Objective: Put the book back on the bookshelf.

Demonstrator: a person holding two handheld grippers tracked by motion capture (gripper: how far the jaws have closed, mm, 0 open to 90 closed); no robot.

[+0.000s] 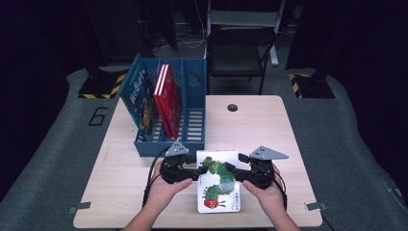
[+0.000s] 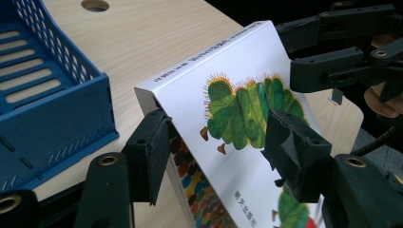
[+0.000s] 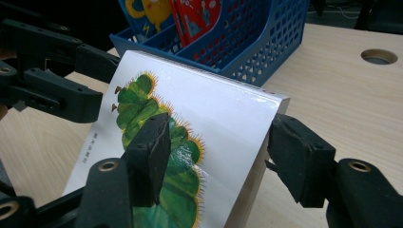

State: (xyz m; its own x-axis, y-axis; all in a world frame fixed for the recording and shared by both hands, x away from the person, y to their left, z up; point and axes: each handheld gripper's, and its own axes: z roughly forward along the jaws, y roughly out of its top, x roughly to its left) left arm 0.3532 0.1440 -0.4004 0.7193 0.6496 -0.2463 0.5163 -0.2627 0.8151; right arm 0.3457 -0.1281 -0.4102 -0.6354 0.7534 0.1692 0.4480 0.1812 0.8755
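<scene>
A white picture book (image 1: pixel 219 192) with a green caterpillar on its cover sits at the near middle of the wooden table (image 1: pixel 130 192). My left gripper (image 1: pixel 199 171) holds its left edge and my right gripper (image 1: pixel 231 171) its right edge. In the left gripper view the book (image 2: pixel 237 71) tilts up between my jaws (image 2: pixel 216 147), one pad on the cover and one against the underside edge. The right gripper (image 2: pixel 290 50) grips the far side there. In the right gripper view my jaws (image 3: pixel 218 142) clamp the book (image 3: pixel 214 99) the same way, with the left gripper (image 3: pixel 104 80) opposite.
A blue slotted file rack (image 1: pixel 195 96) stands just behind the book, holding a blue book (image 1: pixel 139 96) and a red book (image 1: pixel 168 98); its right slot is free. A cable hole (image 1: pixel 232 107) lies in the tabletop to the rack's right. A dark chair (image 1: pixel 240 53) stands beyond the table.
</scene>
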